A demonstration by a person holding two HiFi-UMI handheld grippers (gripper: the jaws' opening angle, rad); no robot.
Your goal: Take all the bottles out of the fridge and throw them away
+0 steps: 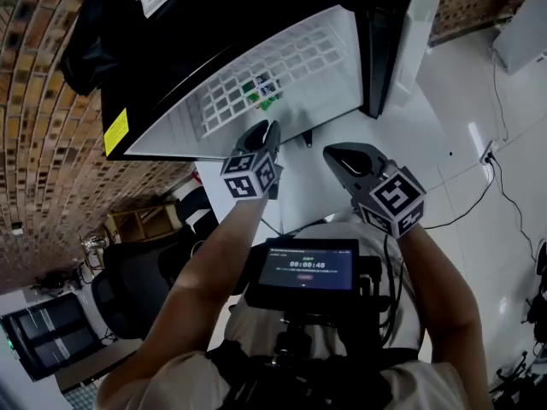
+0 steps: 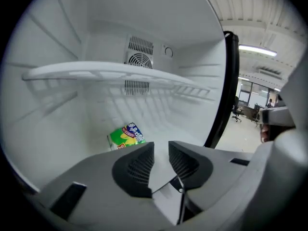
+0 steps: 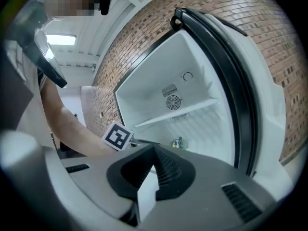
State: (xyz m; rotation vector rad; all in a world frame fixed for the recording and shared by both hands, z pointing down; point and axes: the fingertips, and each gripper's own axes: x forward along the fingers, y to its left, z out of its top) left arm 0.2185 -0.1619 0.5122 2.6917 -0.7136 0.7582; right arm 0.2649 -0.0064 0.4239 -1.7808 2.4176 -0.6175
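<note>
A bottle with a green and yellow label (image 2: 126, 136) lies on the floor of the open white fridge (image 2: 57, 129), under the wire shelf (image 2: 120, 73). In the head view the bottle (image 1: 263, 92) shows through that shelf (image 1: 282, 71). My left gripper (image 2: 161, 146) is at the fridge mouth, open, with a narrow gap and nothing between its jaws; the bottle lies just beyond and to the left of its tips. My right gripper (image 3: 154, 150) is shut and empty, held back outside the fridge to the right of the left gripper (image 1: 268, 129). From there the bottle (image 3: 178, 142) looks small and far.
The fridge door (image 1: 410, 32) stands open at the right, its black seal (image 3: 226, 66) framing the opening. A brick wall (image 1: 34, 143) runs along the left. A black chair (image 1: 137, 289) stands at lower left, and cables (image 1: 504, 186) cross the white floor at right.
</note>
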